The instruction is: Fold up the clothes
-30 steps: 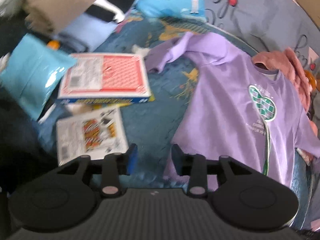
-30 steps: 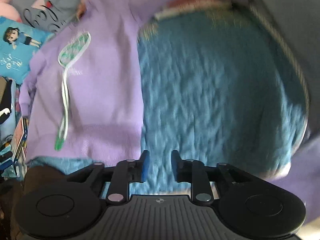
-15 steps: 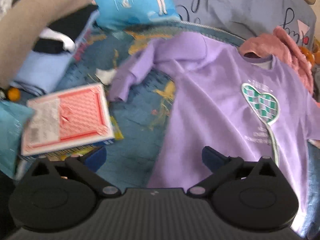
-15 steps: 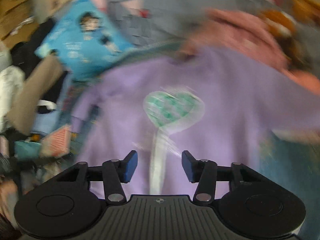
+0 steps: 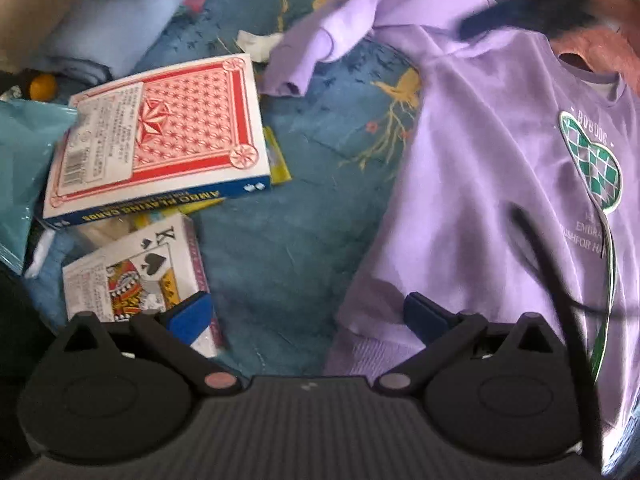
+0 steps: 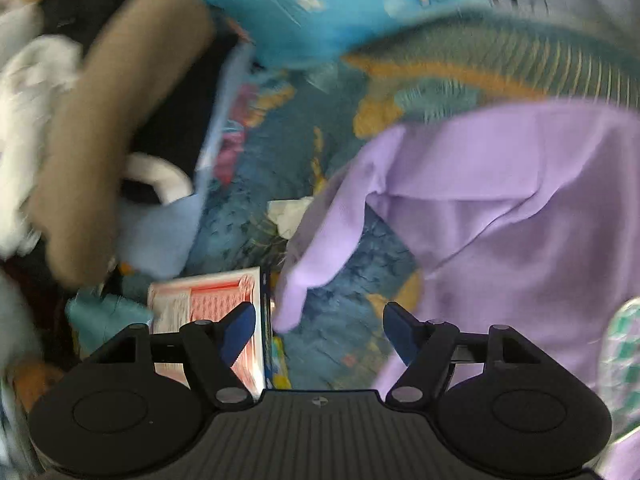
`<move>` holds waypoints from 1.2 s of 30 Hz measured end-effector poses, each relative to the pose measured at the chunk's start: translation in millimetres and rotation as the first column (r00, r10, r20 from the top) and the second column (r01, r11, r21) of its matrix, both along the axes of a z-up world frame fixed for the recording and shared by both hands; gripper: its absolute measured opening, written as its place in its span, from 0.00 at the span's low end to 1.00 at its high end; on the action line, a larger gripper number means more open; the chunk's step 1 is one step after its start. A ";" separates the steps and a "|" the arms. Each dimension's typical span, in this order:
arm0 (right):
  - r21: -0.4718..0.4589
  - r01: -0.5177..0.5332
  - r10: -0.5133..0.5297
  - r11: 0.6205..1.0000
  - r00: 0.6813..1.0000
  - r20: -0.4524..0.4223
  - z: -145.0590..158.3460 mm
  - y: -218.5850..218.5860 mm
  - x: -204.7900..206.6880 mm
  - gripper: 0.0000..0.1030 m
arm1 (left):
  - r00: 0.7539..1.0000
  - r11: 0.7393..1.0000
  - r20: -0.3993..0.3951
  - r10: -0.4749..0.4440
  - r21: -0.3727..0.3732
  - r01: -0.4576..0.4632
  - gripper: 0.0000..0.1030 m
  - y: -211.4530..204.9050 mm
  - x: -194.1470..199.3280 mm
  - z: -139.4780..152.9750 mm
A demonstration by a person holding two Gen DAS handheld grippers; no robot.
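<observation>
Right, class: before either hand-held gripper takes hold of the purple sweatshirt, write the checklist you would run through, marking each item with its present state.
1. Left hand-held gripper open: ok.
2. Right hand-held gripper open: ok.
3. Both empty: ok.
4. Purple sweatshirt lying face up, heart print showing: ok.
5. Sleeve laid out flat: not ok, it is bent and rumpled.
6. Folding space free: not ok, a red card box lies beside the sweatshirt.
</observation>
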State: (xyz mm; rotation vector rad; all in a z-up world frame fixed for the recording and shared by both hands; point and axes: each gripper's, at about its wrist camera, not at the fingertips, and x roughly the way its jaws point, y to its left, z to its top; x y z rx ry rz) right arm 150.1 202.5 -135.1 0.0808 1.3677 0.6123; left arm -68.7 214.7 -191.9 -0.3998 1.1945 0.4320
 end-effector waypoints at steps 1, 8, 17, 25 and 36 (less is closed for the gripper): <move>0.002 0.039 -0.039 0.999 0.998 -0.043 -7.1 4.9 4.2 0.67 | 1.000 1.000 -0.001 0.002 0.004 -0.002 1.00 -2.2 -0.2 -0.6; -0.074 0.161 -0.168 0.984 0.981 -0.094 -33.8 31.4 16.1 0.18 | 0.999 0.999 0.032 0.024 -0.038 -0.023 0.88 -6.9 -8.5 0.4; 0.065 0.223 -0.224 0.973 0.974 0.017 12.9 -4.2 6.5 0.10 | 0.994 0.990 0.091 0.063 -0.128 -0.051 0.27 -7.9 -22.3 4.4; 0.141 0.283 -0.292 0.949 0.955 0.053 75.9 -53.3 24.6 0.10 | 0.986 0.969 0.133 0.102 -0.238 -0.068 0.22 1.3 -34.9 12.0; 0.288 0.364 -0.385 0.886 0.923 0.014 119.5 -95.9 31.1 0.10 | 0.968 0.786 0.161 0.191 -0.616 -0.053 0.40 58.9 -53.5 -11.8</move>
